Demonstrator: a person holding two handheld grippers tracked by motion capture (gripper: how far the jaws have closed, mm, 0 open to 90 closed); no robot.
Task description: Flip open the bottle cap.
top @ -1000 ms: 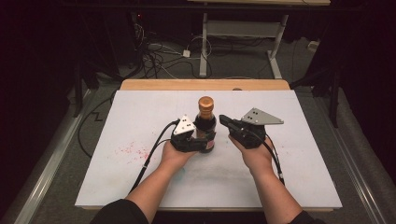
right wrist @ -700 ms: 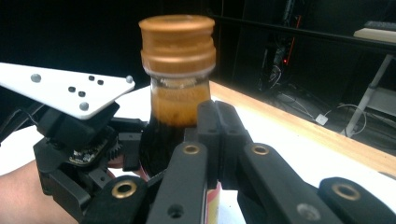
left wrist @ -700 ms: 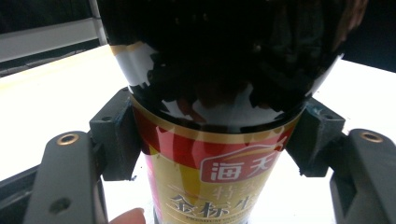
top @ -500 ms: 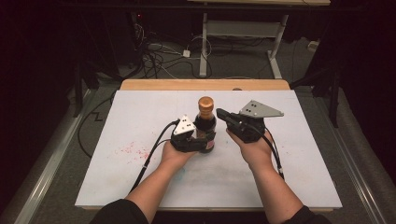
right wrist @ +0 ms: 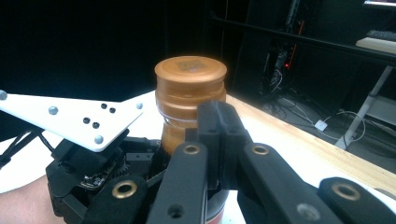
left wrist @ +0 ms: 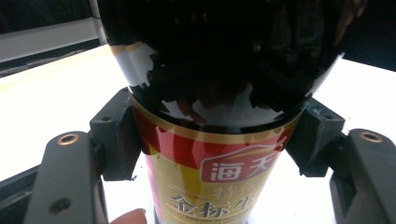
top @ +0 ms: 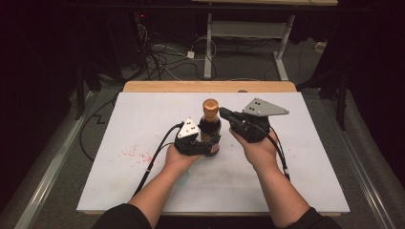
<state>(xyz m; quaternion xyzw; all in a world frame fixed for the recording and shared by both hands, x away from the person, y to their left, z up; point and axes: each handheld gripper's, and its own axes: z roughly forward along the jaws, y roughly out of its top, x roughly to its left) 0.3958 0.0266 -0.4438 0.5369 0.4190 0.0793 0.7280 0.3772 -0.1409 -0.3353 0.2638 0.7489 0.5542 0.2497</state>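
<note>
A dark sauce bottle with an orange cap and a red and gold label stands upright on the white table. My left gripper is shut on the bottle's lower body, and its pads press both sides of the bottle at the top of the label. My right gripper hovers just right of the cap with its jaws shut and nothing between them. In the right gripper view its fingertips meet in front of the cap, with the left gripper's body below.
Faint red stains mark the table left of my left arm. A wooden strip runs along the table's far edge. Beyond it lie cables on the floor and the legs of a desk.
My right gripper has risen a little and drawn in toward the bottle's cap. The left gripper and the bottle have stayed put.
</note>
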